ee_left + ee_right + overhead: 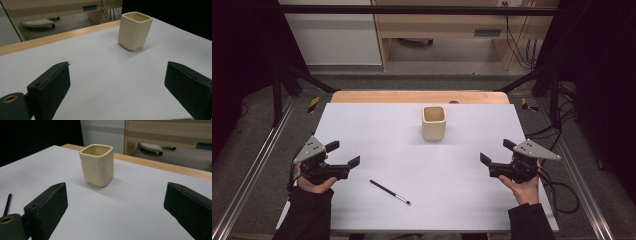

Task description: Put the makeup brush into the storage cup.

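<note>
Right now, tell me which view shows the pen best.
The high view: the whole pen lies flat on the white sheet, in front of the cup. The right gripper view catches one dark end at its left edge.

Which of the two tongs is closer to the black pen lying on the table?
The left tongs. The pen lies left of the table's middle, just beside them, while the right tongs sit far across the white surface.
</note>
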`<act>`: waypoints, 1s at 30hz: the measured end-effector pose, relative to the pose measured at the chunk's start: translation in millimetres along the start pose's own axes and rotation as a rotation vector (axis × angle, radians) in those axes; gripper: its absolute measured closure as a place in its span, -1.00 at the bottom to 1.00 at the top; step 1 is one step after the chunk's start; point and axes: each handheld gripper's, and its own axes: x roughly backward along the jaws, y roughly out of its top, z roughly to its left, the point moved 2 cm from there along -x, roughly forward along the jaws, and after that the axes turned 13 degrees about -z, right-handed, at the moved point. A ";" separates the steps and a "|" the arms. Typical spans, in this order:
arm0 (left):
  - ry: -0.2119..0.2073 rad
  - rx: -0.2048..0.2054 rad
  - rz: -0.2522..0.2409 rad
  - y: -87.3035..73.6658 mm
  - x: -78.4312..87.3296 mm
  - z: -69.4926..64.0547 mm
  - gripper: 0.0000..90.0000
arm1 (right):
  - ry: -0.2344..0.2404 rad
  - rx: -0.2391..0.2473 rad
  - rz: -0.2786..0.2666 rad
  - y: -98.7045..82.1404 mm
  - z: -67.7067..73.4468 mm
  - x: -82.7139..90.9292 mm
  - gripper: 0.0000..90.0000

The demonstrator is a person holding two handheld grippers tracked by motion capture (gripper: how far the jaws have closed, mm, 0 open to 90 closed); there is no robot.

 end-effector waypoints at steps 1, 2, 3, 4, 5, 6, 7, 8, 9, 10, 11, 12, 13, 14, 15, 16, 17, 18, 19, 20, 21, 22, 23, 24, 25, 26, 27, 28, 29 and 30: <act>-0.004 -0.002 0.003 0.1 -0.2 -0.5 -0.87 | 0.002 0.000 -0.001 0.0 0.1 -0.1 -0.88; -0.008 -0.003 0.005 0.0 -0.7 -0.9 -0.87 | 0.004 0.001 -0.001 0.0 0.3 -0.1 -0.88; -0.008 -0.003 0.005 0.0 -0.7 -0.9 -0.87 | 0.004 0.001 -0.001 0.0 0.3 -0.1 -0.88; -0.010 -0.006 0.014 -0.5 -1.5 -1.5 -0.87 | 0.005 0.000 -0.003 0.1 0.5 -0.1 -0.88; -0.012 -0.008 0.018 -0.8 -1.9 -2.1 -0.87 | 0.004 -0.002 -0.002 0.2 0.6 0.0 -0.88; -0.012 -0.008 0.018 -0.8 -1.9 -2.1 -0.87 | 0.003 -0.001 -0.002 0.2 0.5 0.2 -0.88; -0.014 -0.010 0.020 -1.0 -2.3 -2.7 -0.87 | 0.005 0.004 -0.003 0.3 0.2 0.5 -0.88; -0.016 -0.011 0.021 -1.1 -2.5 -3.2 -0.87 | 0.006 0.004 -0.006 0.4 0.2 0.5 -0.88; -0.022 -0.013 0.024 -1.2 -3.0 -4.1 -0.87 | 0.005 -0.005 -0.003 0.8 0.7 1.0 -0.88; -0.030 -0.019 0.030 -1.4 -3.8 -5.7 -0.87 | 0.004 -0.005 -0.004 1.0 0.5 1.1 -0.88; -0.030 -0.019 0.030 -1.4 -3.8 -5.7 -0.87 | 0.003 -0.006 -0.005 1.1 0.5 1.2 -0.87; -0.034 -0.020 0.033 -1.5 -4.4 -6.6 -0.87 | 0.003 -0.006 -0.005 1.1 0.5 1.2 -0.87; -0.038 -0.020 0.037 -1.7 -5.0 -7.3 -0.87 | 0.003 -0.006 -0.005 1.1 0.5 1.2 -0.87; -0.041 -0.022 0.041 -2.0 -5.6 -7.9 -0.87 | 0.004 -0.005 -0.004 1.0 0.7 1.0 -0.87; -0.046 -0.021 0.046 -2.7 -6.3 -8.5 -0.87 | 0.004 -0.007 -0.005 0.8 1.0 0.6 -0.87; -0.048 -0.022 0.051 -3.5 -6.9 -8.9 -0.87 | 0.004 -0.002 0.001 0.4 0.7 0.3 -0.87; -0.051 -0.019 0.056 -4.5 -7.7 -9.6 -0.87 | 0.006 0.005 0.007 -0.1 0.6 -0.1 -0.87; -0.055 -0.022 0.062 -5.5 -8.5 -10.3 -0.87 | 0.006 0.003 0.006 0.0 0.9 -0.2 -0.87; -0.059 -0.023 0.069 -6.5 -9.3 -11.4 -0.87 | 0.006 0.003 0.006 0.0 0.9 -0.2 -0.87; -0.062 -0.028 0.077 -7.5 -10.3 -12.4 -0.87 | 0.008 0.000 0.005 0.3 1.1 0.2 -0.87; -0.067 -0.034 0.083 -8.6 -11.3 -13.5 -0.87 | 0.006 -0.002 0.004 0.9 1.6 0.6 -0.87; -0.072 -0.033 0.088 -9.6 -12.4 -15.0 -0.87 | 0.007 0.003 0.001 1.5 1.6 1.2 -0.87; -0.080 -0.038 0.103 -11.6 -14.8 -17.3 -0.87 | 0.009 0.003 -0.005 2.2 1.8 1.8 -0.87; -0.080 -0.038 0.103 -11.6 -14.8 -17.3 -0.87 | 0.009 0.003 -0.005 2.2 1.8 1.8 -0.87; -0.085 -0.040 0.109 -12.7 -16.0 -18.4 -0.87 | 0.009 0.001 -0.006 2.3 1.9 1.8 -0.87; -0.091 -0.042 0.117 -13.9 -17.3 -19.6 -0.87 | 0.005 0.008 0.001 1.8 1.7 1.6 -0.87; -0.100 -0.047 0.134 -16.4 -19.9 -22.0 -0.87 | 0.004 0.008 0.003 1.7 1.7 1.7 -0.87; -0.105 -0.052 0.143 -17.4 -20.6 -22.6 -0.87 | 0.005 0.007 0.003 1.7 1.7 2.0 -0.87; -0.105 -0.052 0.143 -17.4 -20.6 -22.6 -0.87 | 0.008 0.009 0.000 1.9 1.5 2.1 -0.87; -0.121 -0.057 0.164 -20.3 -23.1 -25.4 -0.87 | 0.007 0.001 0.000 2.2 2.3 2.3 -0.87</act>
